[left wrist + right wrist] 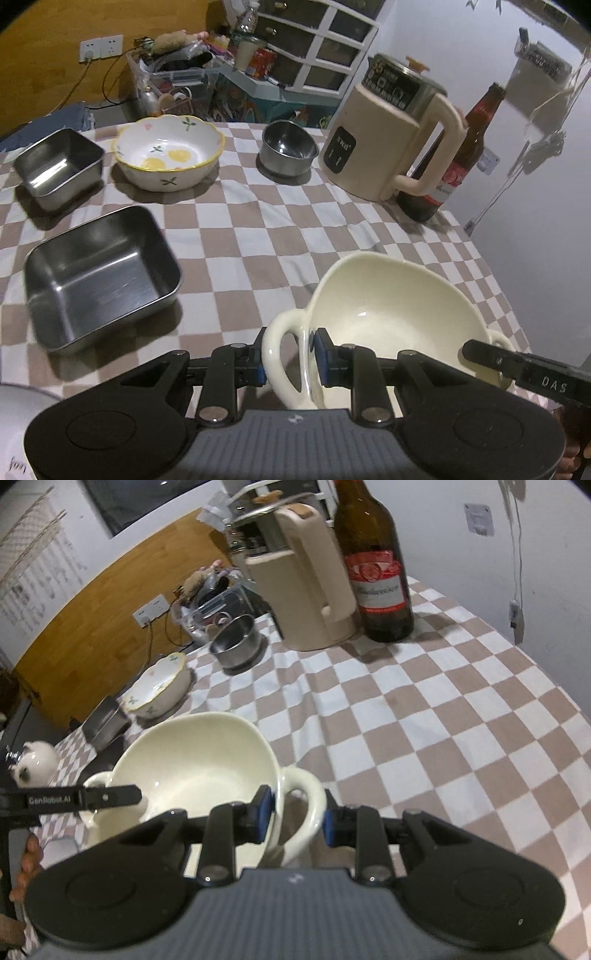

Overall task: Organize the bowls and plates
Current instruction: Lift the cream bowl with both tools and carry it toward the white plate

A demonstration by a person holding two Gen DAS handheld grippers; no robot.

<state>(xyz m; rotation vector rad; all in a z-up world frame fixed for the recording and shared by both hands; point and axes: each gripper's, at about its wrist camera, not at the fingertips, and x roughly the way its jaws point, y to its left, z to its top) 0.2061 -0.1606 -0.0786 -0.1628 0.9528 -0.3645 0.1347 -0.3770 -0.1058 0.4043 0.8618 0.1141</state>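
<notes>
- Presently, a cream bowl (388,314) with two loop handles is held by both grippers at once, above the near edge of the checked surface (258,229).
- The left gripper (288,360) is clamped on the bowl's left handle (284,354); its jaws are closed on the handle's wall.
- The right gripper (297,821) is closed on the bowl's right handle (303,812) in the same way.
- Taking the cream bowl as landmark, a large steel tray (99,280) is seen to its left, with a smaller steel tray (57,166) and a flowered bowl (170,151) further back on the left.
- A round steel bowl (288,149) stands well beyond the cream bowl, beside a kettle (391,136) and a bottle (454,158).
- Nothing is seen nested or stacked yet, so the sorting is judged to be at an early stage.
- Left to be done, it is judged: the cream bowl is to be set down or nested, and the other vessels grouped.
</notes>
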